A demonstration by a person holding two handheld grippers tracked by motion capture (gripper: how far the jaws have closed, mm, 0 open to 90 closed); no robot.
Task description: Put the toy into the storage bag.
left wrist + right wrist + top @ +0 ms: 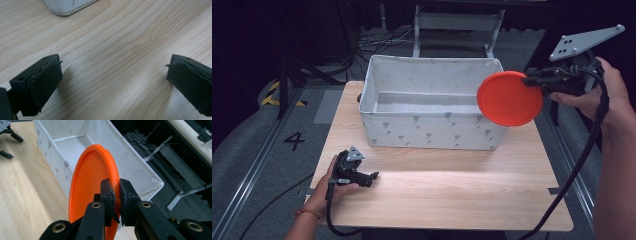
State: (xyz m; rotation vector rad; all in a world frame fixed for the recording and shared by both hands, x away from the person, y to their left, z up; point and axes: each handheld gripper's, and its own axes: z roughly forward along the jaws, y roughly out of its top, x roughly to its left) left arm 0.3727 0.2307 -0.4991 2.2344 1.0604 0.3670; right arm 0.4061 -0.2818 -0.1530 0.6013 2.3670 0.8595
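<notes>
- Jaws of the right gripper (114,192) are clamped on the rim of an orange plate (509,98), biting only a short stretch of its edge; the plate hangs on edge in the air at the right end of the fabric bin (379,75), above that end's wall.
- With so little rim in the grip, I judge the plate could swivel or slide out if the hand jerks or tips, since nearly all of its weight sits beyond the pads.
- Nearest risk below: the plate's lower edge is close over the bin's front right corner. The bin's sides look soft, so a low pass could catch the cloth, fold it inward or push the bin along the table (452,195).
- A release too far to the right would send the plate over the table's edge to the floor.
- Farther off, the left gripper (373,176) rests on the table near the front left, jaws wide apart and holding nothing, well clear of the bin, so it cannot steady it if it shifts.
</notes>
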